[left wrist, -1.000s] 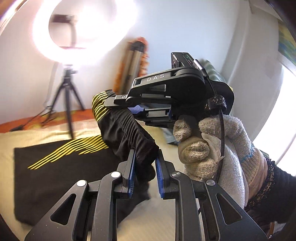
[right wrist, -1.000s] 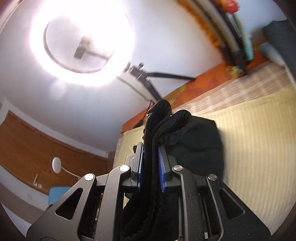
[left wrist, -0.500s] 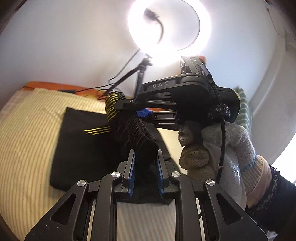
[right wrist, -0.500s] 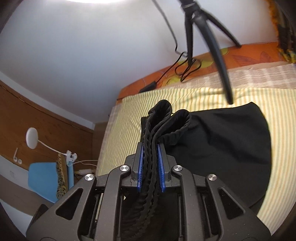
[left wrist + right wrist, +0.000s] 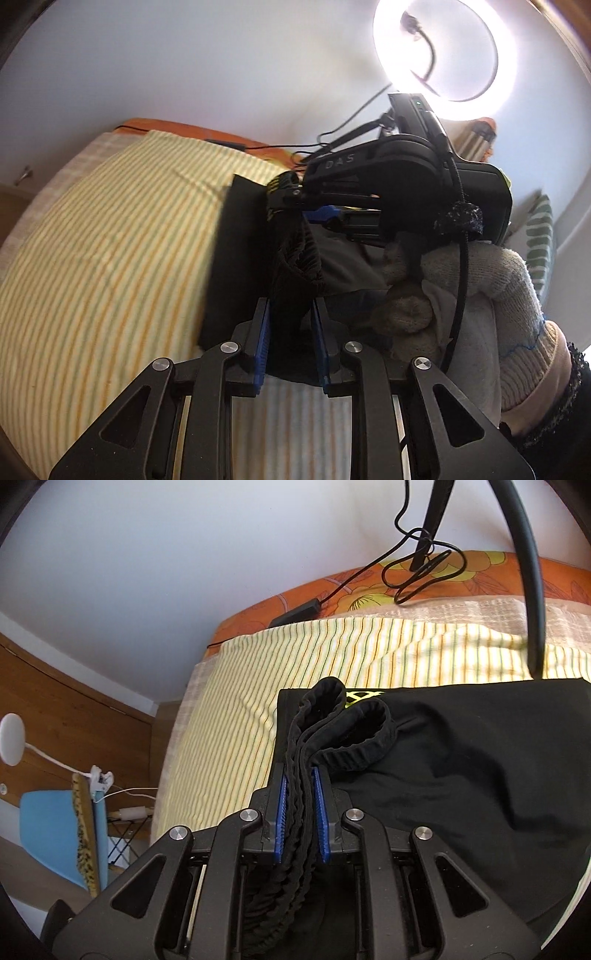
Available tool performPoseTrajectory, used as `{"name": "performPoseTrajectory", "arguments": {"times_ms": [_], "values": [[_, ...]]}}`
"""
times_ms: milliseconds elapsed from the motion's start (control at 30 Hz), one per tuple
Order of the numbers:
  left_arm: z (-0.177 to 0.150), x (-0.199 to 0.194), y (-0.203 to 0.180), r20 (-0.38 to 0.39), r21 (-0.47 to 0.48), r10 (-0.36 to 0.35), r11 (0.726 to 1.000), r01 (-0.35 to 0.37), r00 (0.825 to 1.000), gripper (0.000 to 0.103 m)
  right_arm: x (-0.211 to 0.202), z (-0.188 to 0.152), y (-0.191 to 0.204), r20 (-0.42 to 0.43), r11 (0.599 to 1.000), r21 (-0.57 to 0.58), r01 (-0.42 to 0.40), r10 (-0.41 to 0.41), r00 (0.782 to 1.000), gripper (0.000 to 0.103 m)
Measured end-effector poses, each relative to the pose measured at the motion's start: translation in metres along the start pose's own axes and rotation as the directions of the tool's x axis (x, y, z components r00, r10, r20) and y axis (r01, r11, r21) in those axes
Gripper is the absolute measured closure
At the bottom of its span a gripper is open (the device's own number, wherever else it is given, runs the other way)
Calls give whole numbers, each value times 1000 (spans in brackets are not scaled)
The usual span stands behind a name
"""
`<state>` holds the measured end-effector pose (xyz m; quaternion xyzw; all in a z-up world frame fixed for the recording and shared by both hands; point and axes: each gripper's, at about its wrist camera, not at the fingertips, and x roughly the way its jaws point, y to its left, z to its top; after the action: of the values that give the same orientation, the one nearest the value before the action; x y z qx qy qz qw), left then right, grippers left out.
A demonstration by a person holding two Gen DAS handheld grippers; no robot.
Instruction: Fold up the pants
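Left wrist view: left gripper [image 5: 290, 332] was clamped on a bunched fold of the black pants [image 5: 236, 266], cloth pinched between its two blue pads [image 5: 263, 345]. The rest of the pants lay on the striped bedsheet [image 5: 103, 266], partly hidden behind the fingers and blurred, so the layer count could not be read. Right gripper [image 5: 291, 206] entered from the right, held by one gloved hand [image 5: 476, 295]; its tip was closed on the same waistband edge, where yellow markings showed. One ring light [image 5: 445, 48] glared above. Right wrist view: right gripper [image 5: 301, 806] was clenched on the ribbed elastic waistband [image 5: 347, 731], which rose in two loops between the two pads [image 5: 321, 812]. The pants [image 5: 480, 768] spread flat to the right over the bedsheet [image 5: 229, 716], lower right edge cut off by the frame. A yellow print [image 5: 360, 696] was mostly hidden behind the waistband. One tripod leg [image 5: 532, 590] and one coiled cable [image 5: 421, 568] stood at the far edge of the bed; one blue chair [image 5: 48, 834] stood left.
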<state>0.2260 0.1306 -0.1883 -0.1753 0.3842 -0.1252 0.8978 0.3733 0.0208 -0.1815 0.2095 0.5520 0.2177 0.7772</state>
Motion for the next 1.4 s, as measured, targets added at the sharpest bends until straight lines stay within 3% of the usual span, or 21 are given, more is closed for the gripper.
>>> {"name": "performPoseTrajectory", "arguments": {"times_ms": [67, 200, 300, 367, 533, 667, 733, 800, 933, 1100, 1233, 1400], "values": [[0, -4, 3, 9, -1, 30, 1000, -30, 1000, 83, 3, 2, 0, -7, 1000, 7, -12, 12, 1000, 87], [-1, -24, 1, 47, 9, 91, 996, -92, 995, 72, 1, 8, 6, -24, 995, -8, -100, 99, 995, 73], [2, -36, 2, 98, -4, 126, 992, -126, 987, 72, -24, 14, 2, 22, 982, -6, -188, 188, 982, 65], [3, -45, -1, 126, 1, 139, 990, -140, 982, 72, -44, 16, -4, 48, 979, -18, -205, 206, 977, 60], [3, -45, -14, 141, 38, 150, 987, -157, 979, 71, -100, -2, -34, 82, 981, -21, -195, 196, 977, 60], [8, -31, -24, 98, 83, 96, 991, -104, 990, 71, -154, -44, -78, 134, 992, 18, -128, 125, 983, 59], [11, -29, -30, 78, 82, 53, 995, -60, 995, 63, -165, -64, -95, 125, 995, 39, -89, 83, 989, 59], [17, -23, -38, 39, 76, -16, 997, 13, 999, 63, -172, -84, -108, 108, 998, 43, -53, 48, 993, 59], [31, -4, -61, -26, 142, -63, 988, 66, 998, 63, -179, -115, -120, 94, 1000, 18, -1, -1, 996, 59], [52, 30, -92, -133, 200, -103, 971, 129, 986, 63, -175, -131, -107, 72, 997, -77, 18, -12, 997, 59], [65, 64, -113, -232, 240, -118, 955, 174, 966, 63, -162, -143, -101, 40, 992, -128, 18, -13, 999, 59], [68, 106, -126, -313, 298, -62, 941, 161, 948, 63, -142, -154, -97, 6, 986, -164, 41, -40, 999, 59]]}}
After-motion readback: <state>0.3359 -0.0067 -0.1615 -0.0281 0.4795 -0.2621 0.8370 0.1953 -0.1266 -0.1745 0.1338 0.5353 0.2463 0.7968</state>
